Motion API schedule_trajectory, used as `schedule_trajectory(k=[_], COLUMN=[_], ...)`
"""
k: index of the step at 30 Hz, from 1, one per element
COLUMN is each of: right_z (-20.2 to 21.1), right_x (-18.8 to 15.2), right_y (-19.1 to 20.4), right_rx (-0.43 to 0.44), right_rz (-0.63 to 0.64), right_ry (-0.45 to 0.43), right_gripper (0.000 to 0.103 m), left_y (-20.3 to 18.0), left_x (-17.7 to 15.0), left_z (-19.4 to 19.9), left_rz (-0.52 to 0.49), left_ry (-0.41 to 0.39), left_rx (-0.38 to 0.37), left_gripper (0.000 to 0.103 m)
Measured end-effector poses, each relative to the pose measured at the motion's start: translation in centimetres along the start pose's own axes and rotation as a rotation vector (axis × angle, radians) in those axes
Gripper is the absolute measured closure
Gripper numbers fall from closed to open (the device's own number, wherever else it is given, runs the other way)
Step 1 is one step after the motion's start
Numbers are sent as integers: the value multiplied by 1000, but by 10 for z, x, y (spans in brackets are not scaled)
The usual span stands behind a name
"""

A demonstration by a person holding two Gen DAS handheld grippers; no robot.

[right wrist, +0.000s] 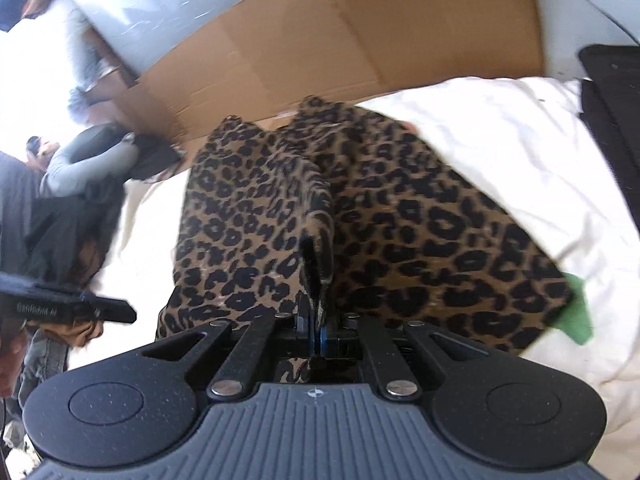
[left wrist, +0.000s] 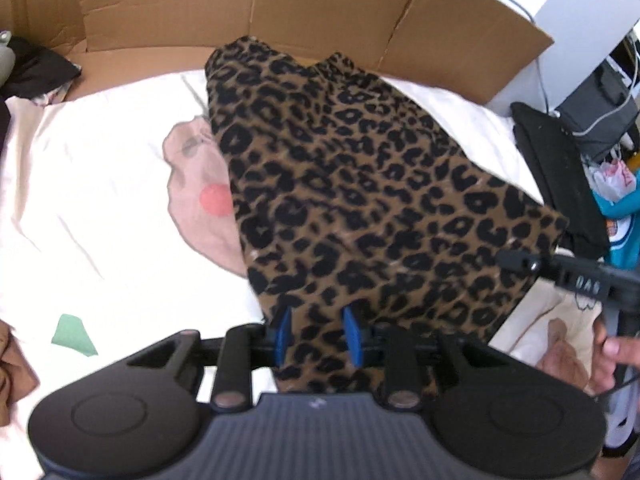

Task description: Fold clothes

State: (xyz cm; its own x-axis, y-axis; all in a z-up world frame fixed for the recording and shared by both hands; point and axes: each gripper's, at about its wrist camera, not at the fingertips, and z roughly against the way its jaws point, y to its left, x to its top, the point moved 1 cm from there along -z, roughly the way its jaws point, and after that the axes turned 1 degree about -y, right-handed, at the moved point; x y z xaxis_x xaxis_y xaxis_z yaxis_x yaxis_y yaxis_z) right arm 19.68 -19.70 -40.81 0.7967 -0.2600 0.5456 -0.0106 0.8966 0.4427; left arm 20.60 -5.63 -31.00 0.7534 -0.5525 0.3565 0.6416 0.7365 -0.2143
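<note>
While blurred, left gripper (right wrist: pixel 116 312) lettering reads roughly "GenRobot".

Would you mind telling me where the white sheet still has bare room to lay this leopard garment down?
The widest bare patch of the white sheet lies left of the leopard garment, between the cardboard wall and the green scrap. A narrower strip runs to the garment's right. It is crowded by the dark clothes at the far left and the black bag at the right.
</note>
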Motion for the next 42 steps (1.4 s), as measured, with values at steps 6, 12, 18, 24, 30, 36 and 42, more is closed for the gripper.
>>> schedule_trajectory(k=[6, 12, 18, 24, 30, 36, 42], right_z=[7, 4, 8, 4, -2, 10, 30], right_x=[-2, -12, -10, -4, -1, 4, 8], right_y=[-23, -48, -61, -69, -78, -76, -79], right_rx=[-54, -133, -136, -146, -147, -121, -110], right_rz=[-52, -125, -173, -197, -234, -213, -224], right_ry=[-3, 10, -20, -42, -33, -54, -96], right_gripper=[103, 101, 76, 60, 80, 101, 101], left_y=[11, 15, 18, 13, 12, 3, -8], left_x=[-12, -31, -44, -49, -55, -51, -42], left_z=[-4, -13, -19, -18, -25, -14, 11], left_rz=[-13, -20, -13, -5, 9, -33, -82], left_ry=[38, 105, 161, 196, 235, 220, 181], left_rx=[2, -12, -8, -23, -51, -68, -91], left_gripper=[73, 70, 62, 60, 75, 100, 100])
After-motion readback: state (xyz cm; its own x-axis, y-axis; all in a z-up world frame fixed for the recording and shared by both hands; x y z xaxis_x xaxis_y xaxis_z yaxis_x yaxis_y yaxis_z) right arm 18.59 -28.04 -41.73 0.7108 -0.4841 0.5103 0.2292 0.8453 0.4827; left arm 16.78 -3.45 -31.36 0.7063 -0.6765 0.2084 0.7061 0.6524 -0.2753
